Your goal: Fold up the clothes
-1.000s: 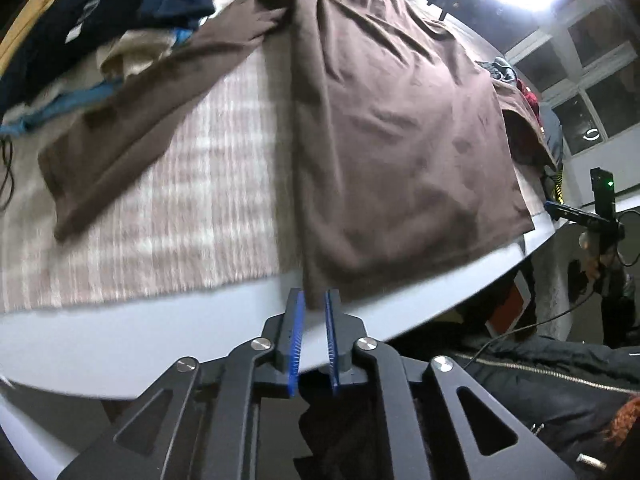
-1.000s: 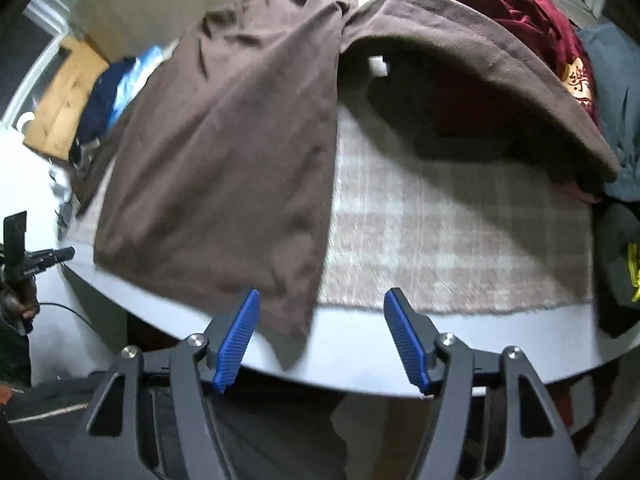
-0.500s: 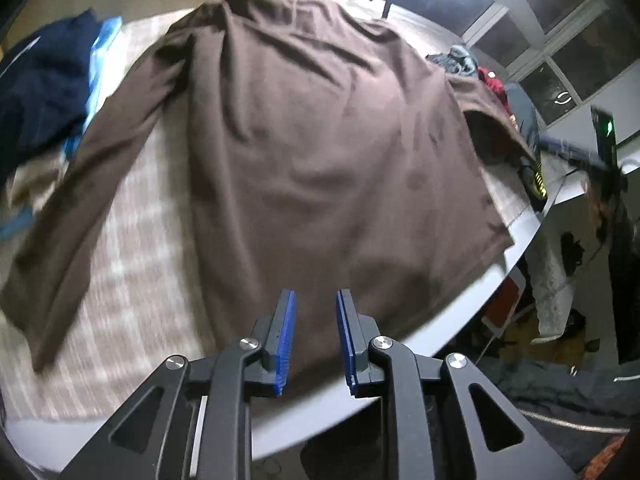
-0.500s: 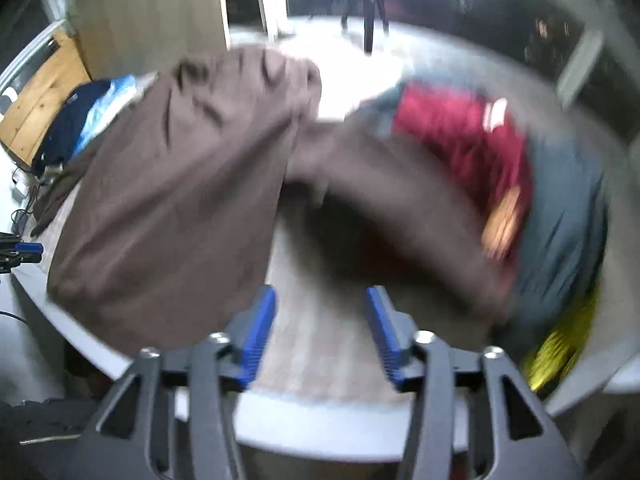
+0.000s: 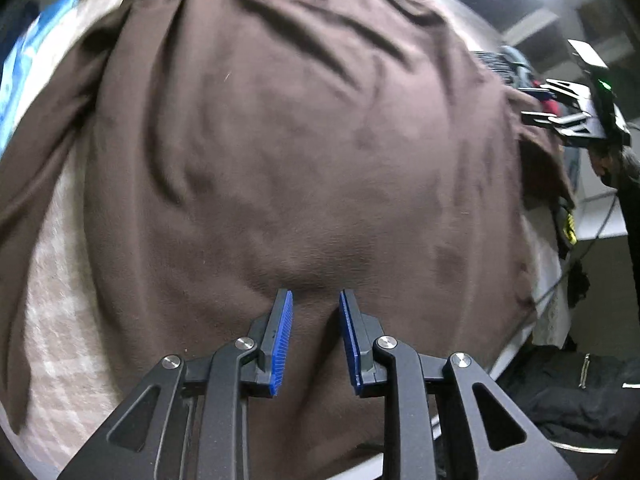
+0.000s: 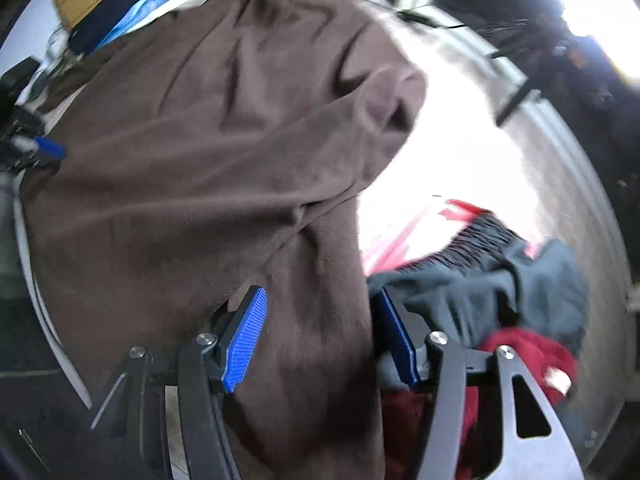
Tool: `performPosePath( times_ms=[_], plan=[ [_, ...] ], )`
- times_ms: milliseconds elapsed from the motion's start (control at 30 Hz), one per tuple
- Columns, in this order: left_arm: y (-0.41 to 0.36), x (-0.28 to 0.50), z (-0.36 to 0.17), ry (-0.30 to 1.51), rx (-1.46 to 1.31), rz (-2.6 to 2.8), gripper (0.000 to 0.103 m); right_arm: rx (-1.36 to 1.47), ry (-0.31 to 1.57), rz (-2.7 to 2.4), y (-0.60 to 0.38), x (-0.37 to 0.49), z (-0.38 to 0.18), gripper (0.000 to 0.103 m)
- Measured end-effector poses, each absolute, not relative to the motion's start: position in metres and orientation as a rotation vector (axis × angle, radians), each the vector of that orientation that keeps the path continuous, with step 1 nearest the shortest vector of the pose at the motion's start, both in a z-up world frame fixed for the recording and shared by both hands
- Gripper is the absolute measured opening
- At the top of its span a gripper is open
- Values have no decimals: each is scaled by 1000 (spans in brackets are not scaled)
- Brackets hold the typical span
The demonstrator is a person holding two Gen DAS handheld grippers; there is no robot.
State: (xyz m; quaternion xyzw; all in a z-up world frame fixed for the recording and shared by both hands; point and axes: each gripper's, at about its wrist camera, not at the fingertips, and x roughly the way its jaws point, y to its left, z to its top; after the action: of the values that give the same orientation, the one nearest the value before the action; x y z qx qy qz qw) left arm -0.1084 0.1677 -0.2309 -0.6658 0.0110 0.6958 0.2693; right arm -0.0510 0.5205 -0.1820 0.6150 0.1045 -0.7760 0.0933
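Nearest the left wrist camera, the left gripper (image 5: 316, 300) is pointing steeply down over the lower body of the brown long-sleeved shirt (image 5: 304, 152). Its jaws have just been opening and are standing a narrow gap apart; the cloth is lying under and between the blue pads (image 5: 280, 340), but whether the tips are touching it cannot be told, and nothing is being pinched.

The shirt is lying spread on a pale checked cloth (image 5: 52, 312) that covers the white table (image 5: 516, 348). Its long axis is running away from this camera, hem near and neckline far. One sleeve (image 5: 36, 184) is trailing down the left side over the checked cloth. The hem is reaching the table's near rim at lower right, where the table edge is curving off, so bare room is showing only as the strip of checked cloth to the left. Beyond the shirt's right edge the right gripper (image 5: 568, 116) is hanging above the table's far side.

In the blurred right wrist view, the right gripper (image 6: 320, 300) is straddling the shirt's other sleeve (image 6: 320, 320). Its jaws have just been closing, yet the pads are still standing clear of the sleeve on both sides. Just right of it, a dark grey garment (image 6: 500, 292) and a red garment (image 6: 528, 352) are crowding the table. Farther off, bright bare tabletop (image 6: 452, 148) is lying open beyond the shirt's collar end.
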Motion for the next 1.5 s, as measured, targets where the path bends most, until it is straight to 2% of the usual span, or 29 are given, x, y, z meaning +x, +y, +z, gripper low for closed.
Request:
performPosePath(
  times_ms=[67,100,133,267,367,433,467,533,567,633,667,700,800,867,933,1033,1100,1300,1400,1500],
  plan=[
    [166,-110,-232,-6,-1804,1877,24,1803,243,-2296,527,-53,-177,5],
    [165,-110,-233,-16,-1810,1876,24,1797,171,-2297,533,-53,-169,5],
    [165,-110,-233,-18,-1815,1875,24,1788,176,-2309,538,-50,-159,5],
    [168,-109,-234,5,-1825,1876,24,1763,270,-2418,565,-32,-111,4],
    [168,-109,-235,8,-1834,1873,24,1863,517,-2647,602,-23,-95,5],
    [168,-109,-236,-1,-1842,1865,24,2019,582,-2675,627,-27,-109,12],
    [167,-110,-237,-5,-1848,1860,24,2101,609,-2680,640,-30,-117,21],
    [168,-111,-238,1,-1857,1852,24,2163,783,-2723,647,-33,-122,22],
    [169,-111,-238,10,-1860,1849,24,2110,748,-2769,645,-34,-115,25],
    [171,-110,-238,30,-1862,1841,25,1967,581,-2844,638,-38,-99,39],
    [172,-110,-238,40,-1863,1837,26,1882,463,-2863,632,-41,-91,54],
    [173,-109,-238,47,-1864,1837,27,1822,368,-2834,622,-48,-90,60],
    [173,-109,-239,42,-1861,1846,28,1676,124,-2698,587,-75,-98,60],
    [171,-109,-239,28,-1860,1854,28,1664,-4,-2545,556,-99,-128,60],
    [166,-108,-235,25,-1858,1872,28,1718,69,-2463,531,-120,-160,58],
    [136,-104,-211,21,-1816,1962,28,1913,356,-2481,529,-138,-203,56],
    [107,-102,-195,37,-1812,2051,29,2039,391,-2554,553,-138,-209,56],
    [-9,-103,-168,120,-1863,2311,34,1874,50,-2714,549,-113,-145,58],
    [-43,-105,-170,221,-1864,2336,42,1793,-107,-2694,508,-87,-118,58],
    [-63,-114,-185,355,-1866,2288,44,1741,-128,-2658,444,-59,-103,58]
  ],
)
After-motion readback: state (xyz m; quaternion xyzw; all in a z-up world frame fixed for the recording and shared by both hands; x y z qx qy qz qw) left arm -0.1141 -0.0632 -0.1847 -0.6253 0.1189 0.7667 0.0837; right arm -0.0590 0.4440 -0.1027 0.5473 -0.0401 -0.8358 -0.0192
